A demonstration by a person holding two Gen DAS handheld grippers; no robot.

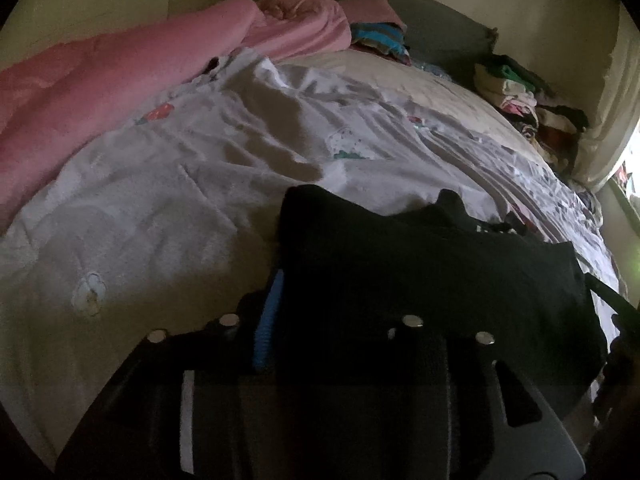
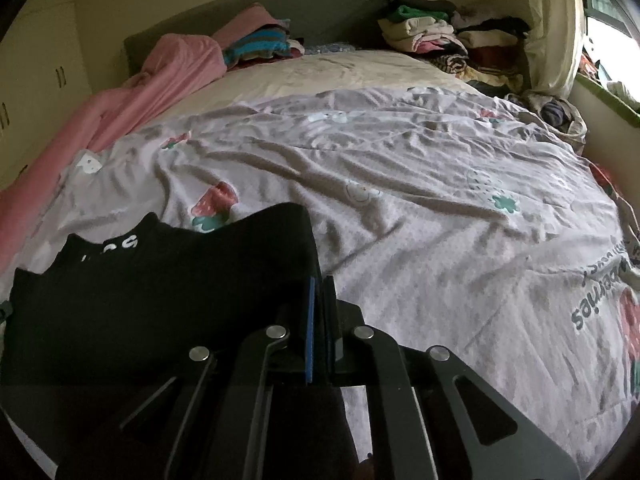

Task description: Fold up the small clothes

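Note:
A black garment (image 2: 160, 280) with white letters near its neck lies on the strawberry-print bedsheet (image 2: 400, 200) at the front left. My right gripper (image 2: 320, 280) is shut on the garment's right edge, and black cloth also shows below the jaws. In the left wrist view the same black garment (image 1: 420, 260) drapes over my left gripper (image 1: 340, 292). Its jaws stand apart: one blue pad (image 1: 266, 320) is bare beside the cloth's edge, while the other finger is hidden under the fabric. No pad visibly presses on the cloth.
A pink blanket (image 2: 120, 108) runs along the bed's left side. Folded striped clothes (image 2: 256, 48) lie by the grey headboard (image 2: 320, 12). A heap of mixed clothes (image 2: 448, 40) fills the back right corner. A window (image 2: 616, 32) is on the right.

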